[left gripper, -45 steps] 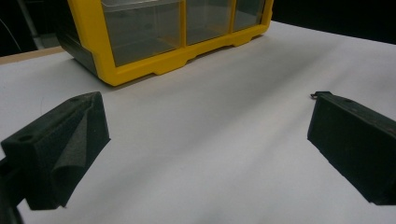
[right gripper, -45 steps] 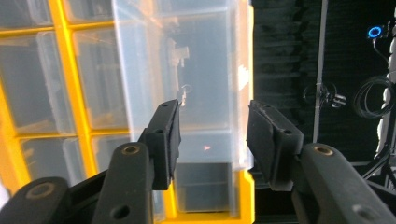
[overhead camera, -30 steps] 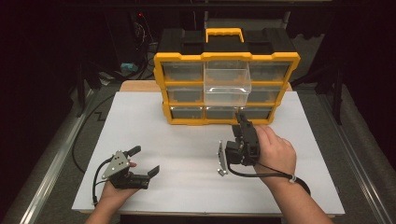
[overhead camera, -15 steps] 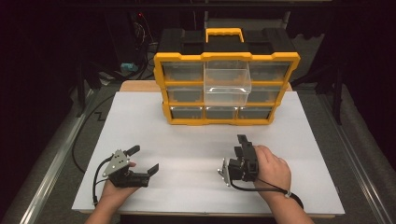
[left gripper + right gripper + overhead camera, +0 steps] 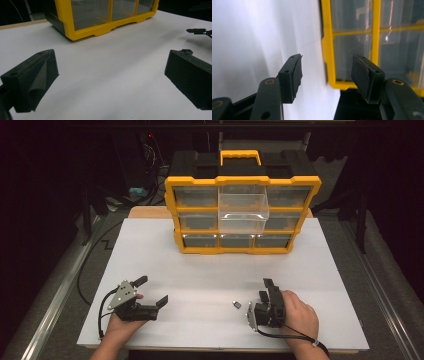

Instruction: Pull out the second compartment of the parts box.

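Observation:
A yellow and black drawer organizer [image 5: 242, 215] stands at the back of the white table [image 5: 210, 270], with one clear drawer [image 5: 243, 207] pulled out at its top middle. My left gripper [image 5: 152, 290] rests near the front left edge, its jaws wide apart with bare table between them [image 5: 111, 65]. My right gripper [image 5: 265, 289] lies low at the front right, rolled on its side and pointing at the organizer. Its jaws [image 5: 327, 61] stand apart with nothing between them. A small dark piece [image 5: 236, 304] lies on the table just left of the right gripper.
The organizer's lower drawers [image 5: 90, 12] are shut. Black cables [image 5: 90, 270] trail off the table's left side. Dark floor and metal rails [image 5: 385, 295] border the table. Bare white surface stretches between the grippers and the organizer.
The right hand has come down and back toward the near edge, from mid-table in front of the organizer to low over the table. The left hand has stayed put.

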A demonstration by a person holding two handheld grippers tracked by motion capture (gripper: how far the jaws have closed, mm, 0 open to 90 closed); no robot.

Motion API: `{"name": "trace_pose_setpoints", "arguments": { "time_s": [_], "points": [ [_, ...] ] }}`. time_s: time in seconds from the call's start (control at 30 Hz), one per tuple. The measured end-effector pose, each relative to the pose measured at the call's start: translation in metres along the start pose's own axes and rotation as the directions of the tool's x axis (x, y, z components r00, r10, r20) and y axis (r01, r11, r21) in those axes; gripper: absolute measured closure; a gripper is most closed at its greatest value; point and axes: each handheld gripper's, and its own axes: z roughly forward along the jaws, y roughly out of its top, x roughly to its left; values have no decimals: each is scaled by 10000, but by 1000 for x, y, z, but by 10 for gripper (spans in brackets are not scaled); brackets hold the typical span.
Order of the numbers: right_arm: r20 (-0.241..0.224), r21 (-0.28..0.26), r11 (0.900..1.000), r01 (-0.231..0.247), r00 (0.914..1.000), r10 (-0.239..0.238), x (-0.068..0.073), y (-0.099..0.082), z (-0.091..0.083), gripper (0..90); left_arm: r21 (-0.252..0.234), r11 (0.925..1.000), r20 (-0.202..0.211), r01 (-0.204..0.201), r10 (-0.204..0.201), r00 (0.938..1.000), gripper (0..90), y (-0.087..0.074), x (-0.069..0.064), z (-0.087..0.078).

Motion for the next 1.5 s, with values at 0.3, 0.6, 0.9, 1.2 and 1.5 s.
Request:
{"name": "trace_pose_setpoints", "arguments": {
  "time_s": [0.3, 0.6, 0.9, 1.2, 1.5],
  "points": [
    [-311, 497, 9983, -291, 9990, 306, -6, -16, 4, 393, 3, 10000, -39, 7, -7, 10000, 3, 0, 1, 0],
    [-497, 528, 9985, -154, 9986, 180, -10, -22, 5, 250, -2, 10000, -46, 41, -41, 10000, 3, 1, 1, -1],
    [-499, 322, 9995, -10, 9987, 26, -12, -21, 0, 149, 86, 10000, 59, -23, 23, 10000, 3, 1, 0, 1],
    [-479, 420, 9991, 28, 9989, -8, -10, -21, 0, 1, 30, 9994, 4, 354, -354, 9994, 3, 2, 4, 2],
    [-561, 182, 9964, -827, 9949, 836, -13, -22, 1, 1, -27, 9996, -458, 298, -299, 9985, 3, 3, 6, 1]
  ]
}}
